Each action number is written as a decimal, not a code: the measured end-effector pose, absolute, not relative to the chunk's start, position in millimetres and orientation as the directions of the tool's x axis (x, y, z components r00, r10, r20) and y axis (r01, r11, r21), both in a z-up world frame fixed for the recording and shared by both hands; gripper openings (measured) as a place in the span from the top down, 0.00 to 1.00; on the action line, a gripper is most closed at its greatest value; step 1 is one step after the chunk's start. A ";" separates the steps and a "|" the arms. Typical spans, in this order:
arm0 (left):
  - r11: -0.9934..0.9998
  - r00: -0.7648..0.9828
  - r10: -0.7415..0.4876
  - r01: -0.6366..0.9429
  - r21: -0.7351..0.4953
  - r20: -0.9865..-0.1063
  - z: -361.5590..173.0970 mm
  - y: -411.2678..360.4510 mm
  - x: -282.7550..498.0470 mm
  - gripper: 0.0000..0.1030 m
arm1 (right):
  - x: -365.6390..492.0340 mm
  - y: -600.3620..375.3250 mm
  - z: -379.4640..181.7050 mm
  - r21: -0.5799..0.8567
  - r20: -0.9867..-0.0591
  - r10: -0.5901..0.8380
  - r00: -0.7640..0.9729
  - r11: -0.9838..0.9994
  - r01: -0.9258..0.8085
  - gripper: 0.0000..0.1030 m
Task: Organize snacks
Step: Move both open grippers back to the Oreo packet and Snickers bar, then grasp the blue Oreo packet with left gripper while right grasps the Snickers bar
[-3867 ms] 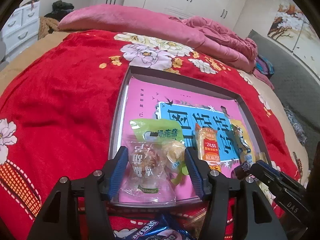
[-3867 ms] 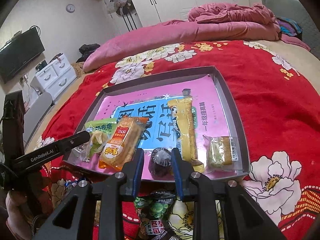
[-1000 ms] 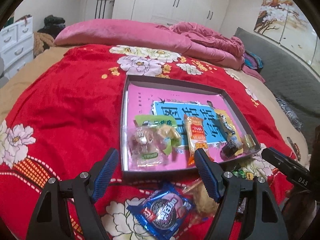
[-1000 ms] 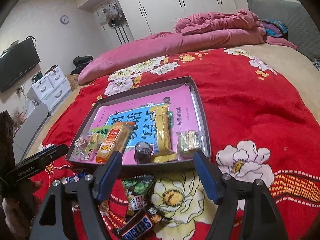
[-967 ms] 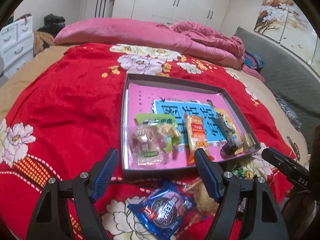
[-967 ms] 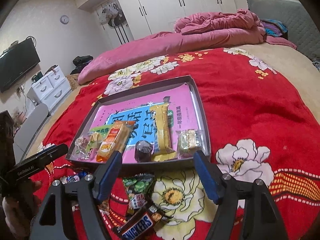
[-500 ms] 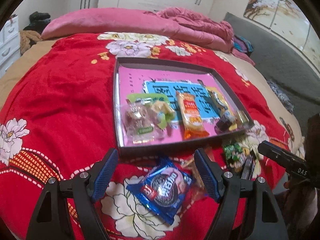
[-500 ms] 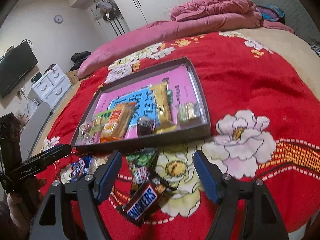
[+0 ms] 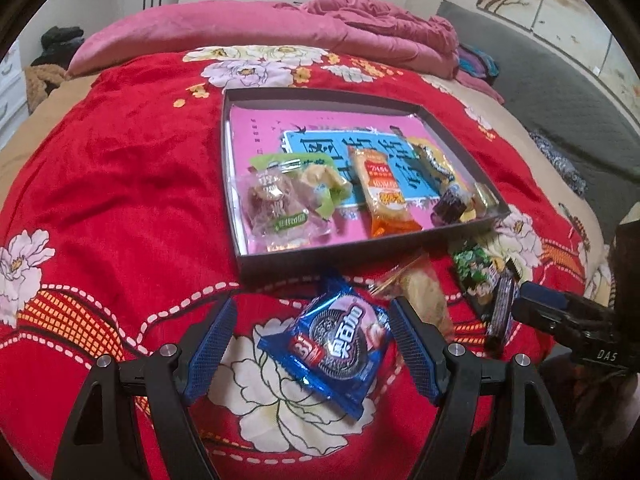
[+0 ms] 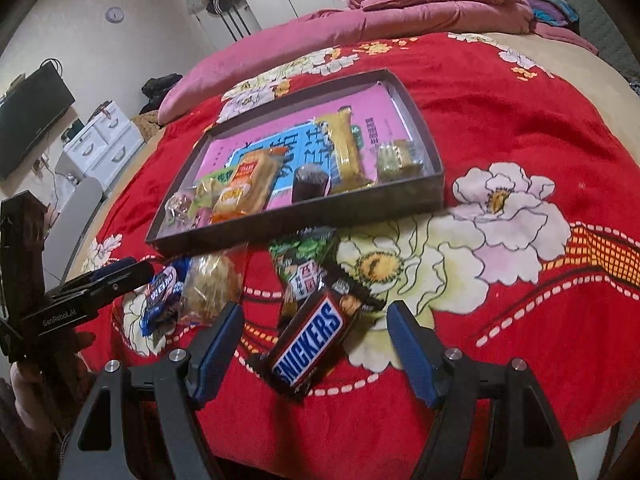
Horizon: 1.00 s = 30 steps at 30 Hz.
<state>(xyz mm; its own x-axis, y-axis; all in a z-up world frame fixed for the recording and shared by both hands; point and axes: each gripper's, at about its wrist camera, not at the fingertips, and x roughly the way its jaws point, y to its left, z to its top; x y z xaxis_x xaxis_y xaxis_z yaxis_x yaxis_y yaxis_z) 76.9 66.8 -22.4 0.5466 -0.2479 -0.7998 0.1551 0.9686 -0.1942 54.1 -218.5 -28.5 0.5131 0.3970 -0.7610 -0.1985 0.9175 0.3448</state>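
Observation:
A dark shallow tray [image 9: 360, 242] [image 10: 304, 216] on the red blanket holds several wrapped snacks over a pink and blue book. In front of it lie a blue Oreo packet [image 9: 334, 338] [image 10: 162, 294], a clear bag of pale biscuit [image 9: 420, 292] [image 10: 210, 284], a green packet [image 9: 474, 270] [image 10: 306, 262] and a Snickers bar [image 10: 312, 342] [image 9: 500, 308]. My left gripper [image 9: 312, 344] is open, its fingers either side of the Oreo packet. My right gripper [image 10: 316, 348] is open around the Snickers bar.
The bed's near edge runs just below both grippers. A rolled pink quilt [image 9: 280, 32] lies at the bed's far end. White drawers [image 10: 100, 140] and a television [image 10: 28, 120] stand to the left. A grey sofa [image 9: 560, 92] is on the right.
Both grippers have opened wide and pulled back from the tray toward the near edge of the bed. The loose snacks in front of the tray now sit between the fingers.

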 end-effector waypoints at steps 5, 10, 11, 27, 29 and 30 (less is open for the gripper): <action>0.969 0.532 -0.243 0.178 -0.173 -0.811 -24.9 61.6 75.9 0.23 | 50.8 -212.6 -34.4 0.328 -0.778 0.391 0.492 0.921 -0.212 0.30; 0.965 0.510 -0.251 0.204 -0.167 -0.823 -28.0 55.6 76.1 0.23 | 50.7 -206.1 -39.7 0.298 -0.795 0.377 0.475 0.925 -0.236 0.53; 0.963 0.506 -0.254 0.208 -0.169 -0.824 -28.5 54.9 76.2 0.23 | 50.9 -205.8 -40.7 0.295 -0.797 0.376 0.473 0.925 -0.240 0.55; 0.968 0.449 -0.205 0.227 -0.110 -0.870 -43.5 43.5 78.8 0.23 | 62.6 -227.1 -35.5 0.285 -0.782 0.331 0.529 0.944 -0.169 0.64; 0.969 0.446 -0.196 0.227 -0.102 -0.873 -45.0 43.0 79.6 0.23 | 65.1 -227.3 -34.1 0.271 -0.780 0.319 0.539 0.948 -0.169 0.66; 0.969 0.445 -0.190 0.225 -0.096 -0.875 -45.8 42.6 80.0 0.23 | 66.4 -227.5 -33.9 0.267 -0.779 0.316 0.541 0.949 -0.168 0.67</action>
<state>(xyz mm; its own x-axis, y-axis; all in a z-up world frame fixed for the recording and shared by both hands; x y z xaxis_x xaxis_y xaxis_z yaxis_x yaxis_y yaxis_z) 80.0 42.6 -45.8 0.4445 -0.1904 -0.8753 0.2254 0.9695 -0.0964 66.4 -227.5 -33.9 0.5413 0.3157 -0.7793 -0.1682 0.9488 0.2675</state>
